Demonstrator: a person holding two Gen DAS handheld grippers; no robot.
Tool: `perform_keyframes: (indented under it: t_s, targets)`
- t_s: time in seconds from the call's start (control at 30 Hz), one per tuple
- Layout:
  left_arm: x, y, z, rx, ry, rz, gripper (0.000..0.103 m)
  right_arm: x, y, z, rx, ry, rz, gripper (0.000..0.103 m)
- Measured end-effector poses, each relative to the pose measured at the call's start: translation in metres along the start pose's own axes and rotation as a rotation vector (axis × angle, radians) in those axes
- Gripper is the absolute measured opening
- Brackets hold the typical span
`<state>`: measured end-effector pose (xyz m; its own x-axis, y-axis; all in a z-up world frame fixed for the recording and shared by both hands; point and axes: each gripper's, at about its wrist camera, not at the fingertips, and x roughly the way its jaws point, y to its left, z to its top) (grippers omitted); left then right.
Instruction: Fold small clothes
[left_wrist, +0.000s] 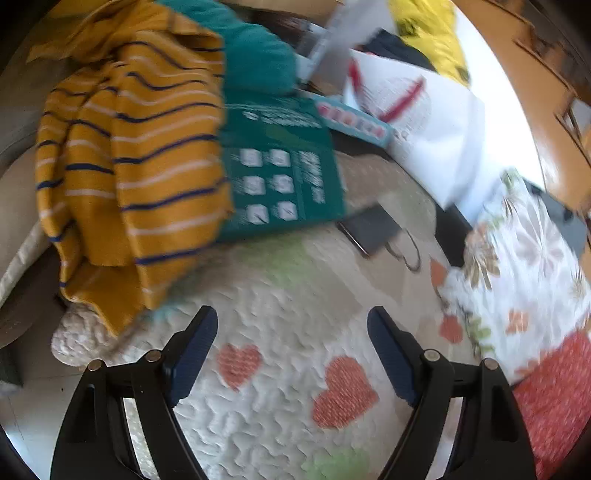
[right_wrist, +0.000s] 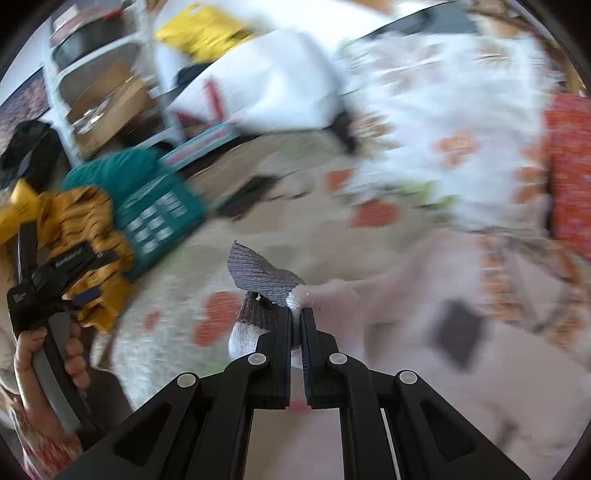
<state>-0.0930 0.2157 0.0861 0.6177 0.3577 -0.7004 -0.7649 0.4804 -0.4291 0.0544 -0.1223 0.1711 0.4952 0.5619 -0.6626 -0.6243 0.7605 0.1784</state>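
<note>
My right gripper (right_wrist: 295, 314) is shut on a small grey and white garment (right_wrist: 264, 280), held above a white quilt with orange hearts (right_wrist: 218, 314). A flap of the garment sticks up past the fingertips. My left gripper (left_wrist: 291, 325) is open and empty over the same quilt (left_wrist: 280, 369). It also shows at the left of the right wrist view (right_wrist: 55, 273), held in a hand. A mustard striped garment (left_wrist: 140, 158) lies in a heap at the quilt's far left, beyond the left fingers.
A teal printed package (left_wrist: 280, 177) and a teal cloth (left_wrist: 255, 55) lie behind the striped garment. A dark phone (left_wrist: 369, 229), a white bag with red marks (left_wrist: 421, 110), a floral pillow (left_wrist: 524, 258) and a red cushion (left_wrist: 554, 398) lie to the right.
</note>
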Motion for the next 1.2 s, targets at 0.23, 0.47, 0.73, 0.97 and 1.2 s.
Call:
perform_keyframes:
  t_s: [0.23, 0.47, 0.73, 0.97, 1.2]
  targets:
    - [0.005, -0.062, -0.043, 0.179, 0.055, -0.073, 0.082, -0.058, -0.132, -0.034, 0.120, 0.027, -0.248, 0.006]
    - [0.029, -0.124, -0.103, 0.275, 0.247, -0.211, 0.082, -0.085, -0.220, -0.093, 0.341, 0.070, -0.336, 0.014]
    - [0.062, -0.198, -0.177, 0.414, 0.419, -0.333, 0.082, -0.069, -0.229, -0.098, 0.340, 0.026, -0.270, 0.053]
    - [0.096, -0.243, -0.220, 0.577, 0.491, -0.314, 0.082, -0.005, -0.215, -0.089, 0.221, 0.121, -0.277, 0.059]
    - [0.113, -0.250, -0.234, 0.608, 0.491, -0.231, 0.048, 0.011, -0.229, -0.091, 0.216, 0.129, -0.408, 0.013]
